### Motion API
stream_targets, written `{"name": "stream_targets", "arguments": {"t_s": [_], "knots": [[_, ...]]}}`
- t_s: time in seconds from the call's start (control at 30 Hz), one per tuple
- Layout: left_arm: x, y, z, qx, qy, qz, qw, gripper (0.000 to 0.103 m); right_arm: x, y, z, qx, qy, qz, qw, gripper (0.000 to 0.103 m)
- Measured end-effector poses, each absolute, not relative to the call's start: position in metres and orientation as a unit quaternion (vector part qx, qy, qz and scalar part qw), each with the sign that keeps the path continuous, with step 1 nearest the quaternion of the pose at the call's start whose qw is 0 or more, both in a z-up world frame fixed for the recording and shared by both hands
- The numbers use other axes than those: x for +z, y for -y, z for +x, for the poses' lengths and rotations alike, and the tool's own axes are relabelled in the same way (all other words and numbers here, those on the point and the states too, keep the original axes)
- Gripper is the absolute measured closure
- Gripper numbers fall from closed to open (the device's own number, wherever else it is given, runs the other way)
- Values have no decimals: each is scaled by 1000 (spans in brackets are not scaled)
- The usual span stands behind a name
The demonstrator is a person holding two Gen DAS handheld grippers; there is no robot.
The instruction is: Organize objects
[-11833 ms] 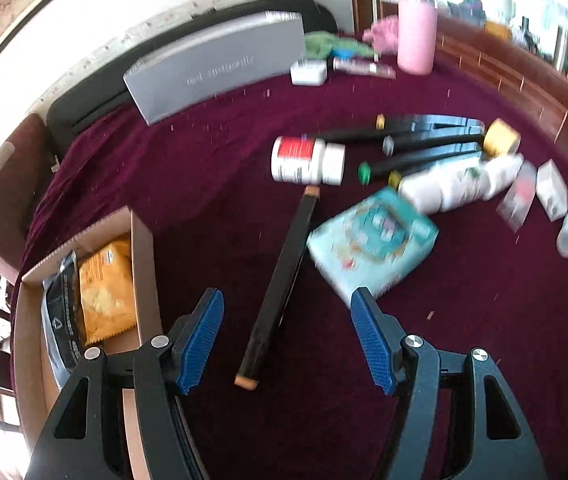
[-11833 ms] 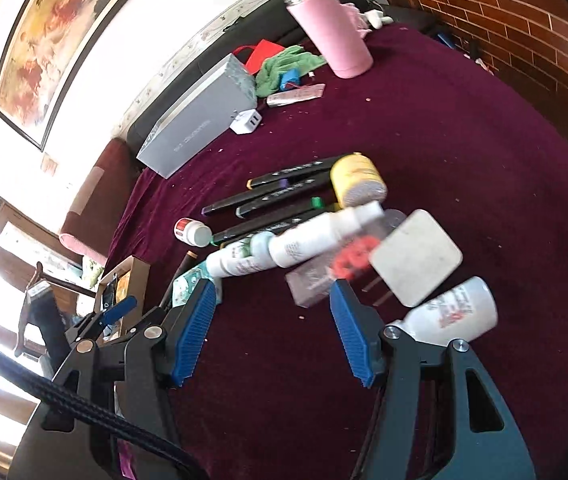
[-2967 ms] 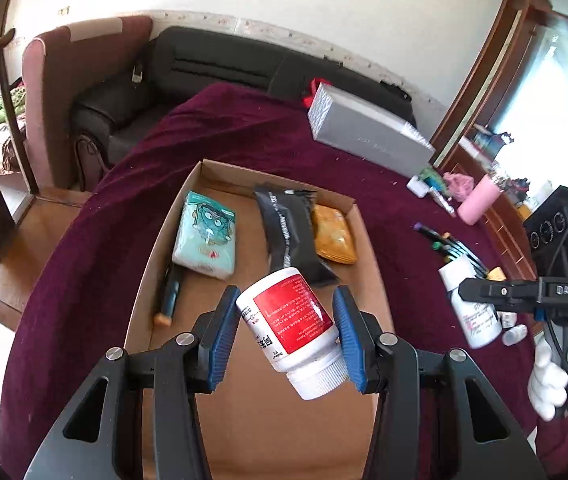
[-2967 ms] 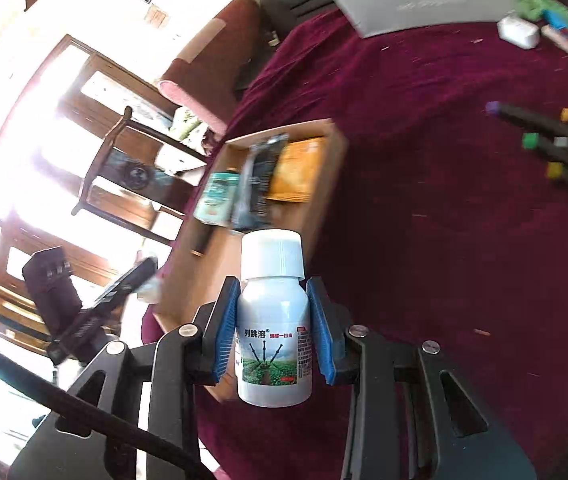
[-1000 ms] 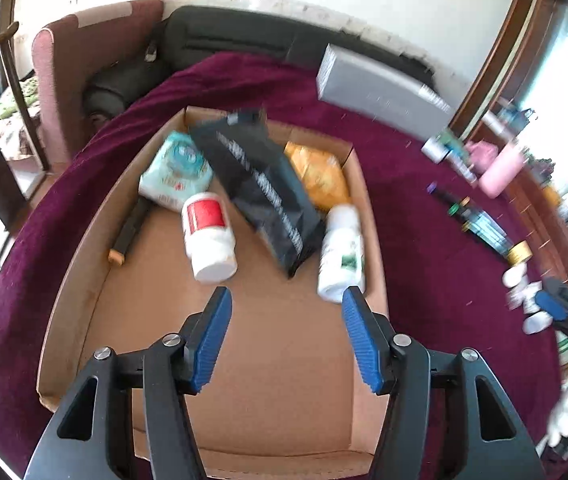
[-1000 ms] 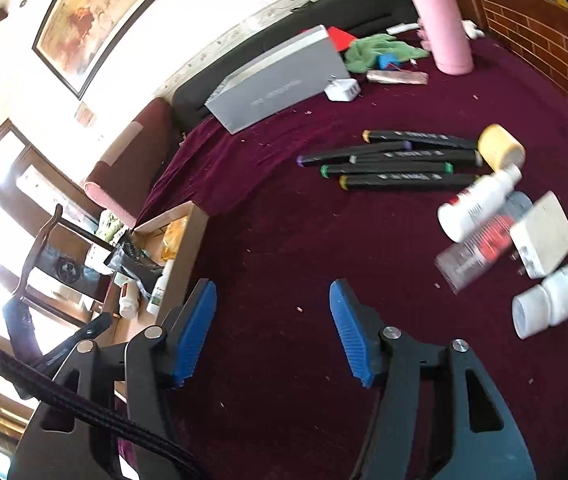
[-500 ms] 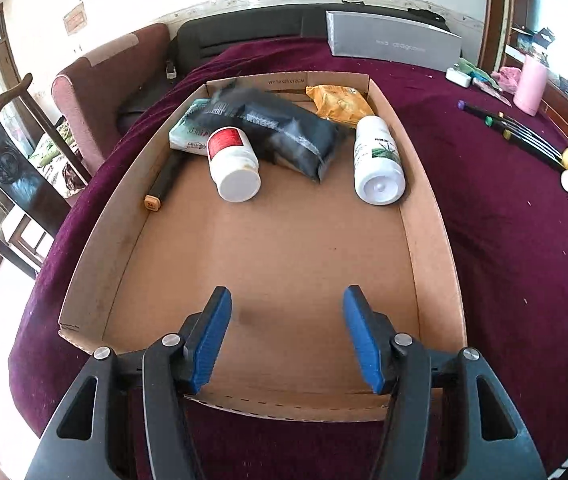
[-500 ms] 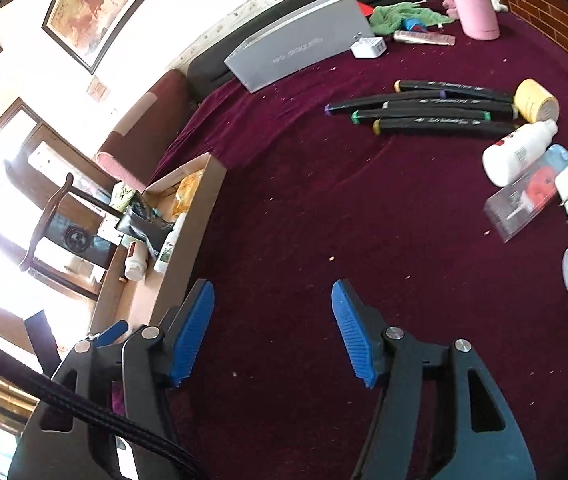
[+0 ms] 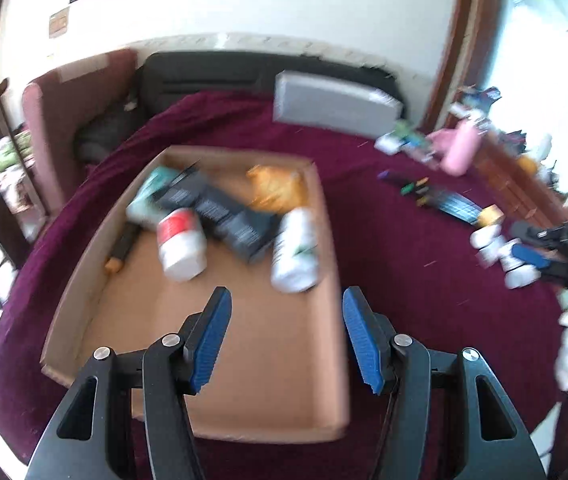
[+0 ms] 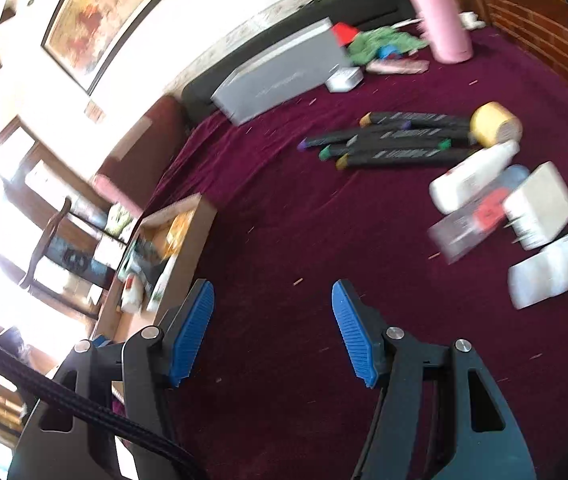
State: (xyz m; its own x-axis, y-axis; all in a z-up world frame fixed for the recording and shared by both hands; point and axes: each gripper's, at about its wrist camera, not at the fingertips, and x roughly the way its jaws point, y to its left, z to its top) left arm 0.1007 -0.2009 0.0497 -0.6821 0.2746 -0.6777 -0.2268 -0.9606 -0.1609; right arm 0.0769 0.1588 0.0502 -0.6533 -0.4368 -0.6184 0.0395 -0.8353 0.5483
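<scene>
A: Maroon cloth covered the whole table. What sat on it?

B: A cardboard tray held a black pouch, a red-labelled bottle and a green-labelled bottle, all lying down.

A: And outside the tray?

B: Black markers, then white bottles, lay well apart from it.

A: The claws?

B: The left gripper hung spread above the tray floor, empty. The right gripper was spread over bare cloth, empty too.

Left gripper and right gripper gape empty.
</scene>
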Motion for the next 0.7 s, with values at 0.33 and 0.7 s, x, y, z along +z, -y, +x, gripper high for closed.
{"name": "stream_targets", "arguments": {"t_s": [0.33, 0.7], "knots": [[42, 129, 85, 879, 19, -408, 245, 51, 50, -286, 103, -883, 289, 369, -26, 33], [30, 134, 89, 873, 48, -427, 232, 51, 47, -305, 18, -860, 300, 413, -5, 33]]}}
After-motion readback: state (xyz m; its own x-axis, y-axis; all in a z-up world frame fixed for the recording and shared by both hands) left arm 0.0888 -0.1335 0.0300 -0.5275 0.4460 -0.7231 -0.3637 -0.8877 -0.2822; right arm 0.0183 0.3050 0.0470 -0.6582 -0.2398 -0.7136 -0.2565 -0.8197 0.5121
